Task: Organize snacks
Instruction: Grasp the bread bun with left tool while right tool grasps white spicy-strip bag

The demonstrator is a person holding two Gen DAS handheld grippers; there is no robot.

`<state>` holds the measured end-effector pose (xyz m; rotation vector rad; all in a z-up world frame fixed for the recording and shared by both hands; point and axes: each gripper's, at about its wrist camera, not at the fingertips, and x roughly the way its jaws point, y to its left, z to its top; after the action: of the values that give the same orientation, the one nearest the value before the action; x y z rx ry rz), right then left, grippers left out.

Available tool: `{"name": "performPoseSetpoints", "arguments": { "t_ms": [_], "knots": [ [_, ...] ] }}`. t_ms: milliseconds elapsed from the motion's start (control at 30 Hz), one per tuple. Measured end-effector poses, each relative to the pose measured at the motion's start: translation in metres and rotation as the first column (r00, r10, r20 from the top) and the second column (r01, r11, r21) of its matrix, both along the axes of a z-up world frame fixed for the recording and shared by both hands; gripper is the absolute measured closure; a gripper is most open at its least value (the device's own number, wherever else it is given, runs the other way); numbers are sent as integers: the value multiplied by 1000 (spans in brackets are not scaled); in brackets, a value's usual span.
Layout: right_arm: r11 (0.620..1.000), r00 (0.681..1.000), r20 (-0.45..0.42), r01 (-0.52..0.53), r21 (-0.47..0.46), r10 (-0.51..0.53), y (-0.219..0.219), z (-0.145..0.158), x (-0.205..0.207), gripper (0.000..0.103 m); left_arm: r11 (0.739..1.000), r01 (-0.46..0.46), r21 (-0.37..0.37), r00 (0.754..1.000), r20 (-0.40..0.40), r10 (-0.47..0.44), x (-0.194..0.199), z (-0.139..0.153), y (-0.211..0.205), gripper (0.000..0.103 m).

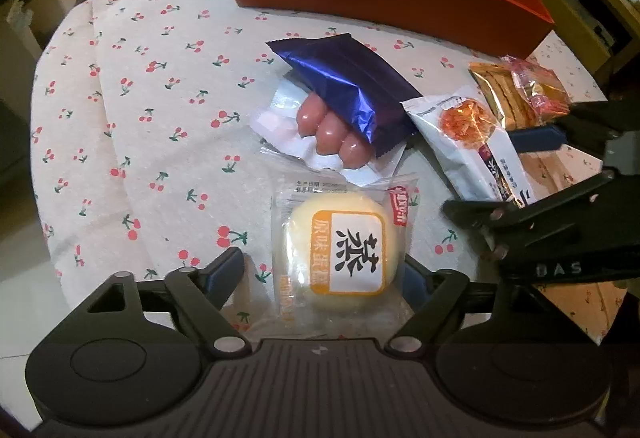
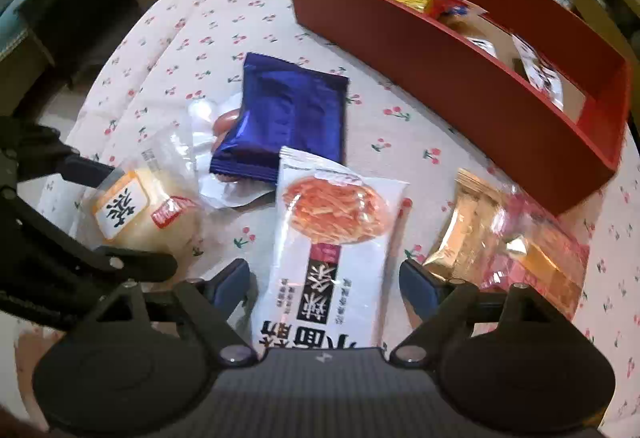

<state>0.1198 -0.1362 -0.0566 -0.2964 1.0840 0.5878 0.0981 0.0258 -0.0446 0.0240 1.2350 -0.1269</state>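
A round cake in a clear wrapper [image 1: 340, 250] lies on the cherry-print cloth between the fingers of my left gripper [image 1: 322, 274]. A gap shows at its left side, so the gripper is open around it. A white packet of spicy strips [image 2: 332, 238] lies between the fingers of my right gripper [image 2: 326, 284], with space on both sides, so that gripper is open too. Both grippers point steeply down, side by side. Behind them a blue foil packet [image 1: 344, 85] rests on a pack of pink sausages [image 1: 328, 129].
A long red box [image 2: 460, 85] holding several snack packets stands at the back right of the table. A gold packet [image 2: 468, 230] and a pink clear-wrapped snack [image 2: 536, 254] lie right of my right gripper. Cardboard boxes and shelves surround the round table.
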Motion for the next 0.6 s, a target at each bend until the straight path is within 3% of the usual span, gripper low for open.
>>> {"name": "performPoseSetpoints", "arguments": {
  "t_ms": [33,67,100,600],
  "knots": [
    [1000,1000,9,2,-2,-2,-1,2,-2,38,1000,4,3,1000,3,-4,-1,1,-2,34],
    [1000,1000,15,9,-2,-9,-2,5,-5,52,1000,12,-4,1000,6,-12,-1,3,-3,38],
    [1000,1000,20,14,-4,-14,-3,7,-6,57,1000,12,-11,1000,7,-12,-2,4,-4,38],
    [994,990,104,93,60,-99,-25,36,-38,62,999,-24,-49,996,80,28,-16,22,-11,39]
  ]
}}
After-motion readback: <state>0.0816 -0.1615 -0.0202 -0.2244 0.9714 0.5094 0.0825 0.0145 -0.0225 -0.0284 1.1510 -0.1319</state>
